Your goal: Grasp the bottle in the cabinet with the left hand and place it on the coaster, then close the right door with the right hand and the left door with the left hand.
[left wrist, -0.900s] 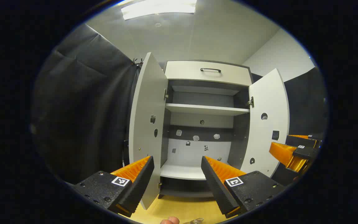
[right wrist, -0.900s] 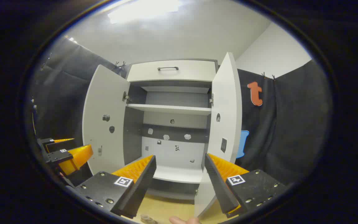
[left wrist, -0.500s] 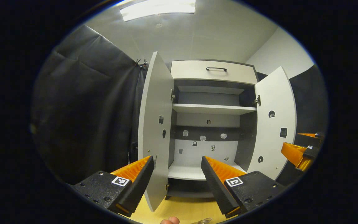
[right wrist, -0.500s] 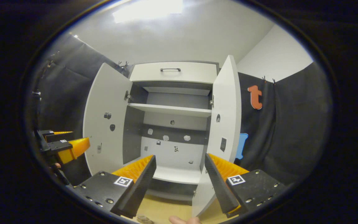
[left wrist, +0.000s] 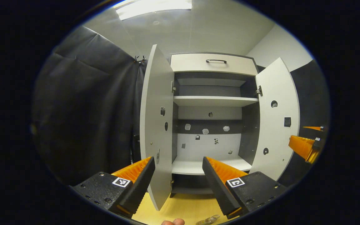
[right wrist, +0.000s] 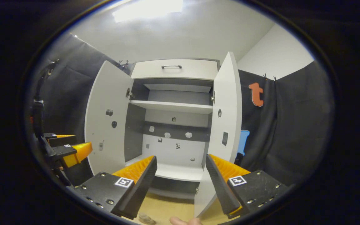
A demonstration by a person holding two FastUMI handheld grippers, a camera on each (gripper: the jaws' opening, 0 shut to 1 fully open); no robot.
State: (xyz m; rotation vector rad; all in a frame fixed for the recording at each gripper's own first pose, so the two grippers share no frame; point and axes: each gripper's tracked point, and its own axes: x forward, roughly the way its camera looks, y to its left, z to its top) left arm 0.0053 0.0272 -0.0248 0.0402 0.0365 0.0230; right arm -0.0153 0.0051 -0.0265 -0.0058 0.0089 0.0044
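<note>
With both doors open, cabinet (left wrist: 211, 101) shelves bare, jaws apart.

fiducial tags: showing on left gripper (left wrist: 177, 175) and right gripper (right wrist: 181, 175), patterns only
stickers: dotting the cabinet (left wrist: 212, 62) back panel, perhaps printed, too small to be reading

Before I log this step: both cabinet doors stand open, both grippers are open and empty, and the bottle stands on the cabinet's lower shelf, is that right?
Not quite: the lower shelf is bare in the left gripper view. Both doors, left and right, stand open, and the left gripper and right gripper are open and empty.
</note>
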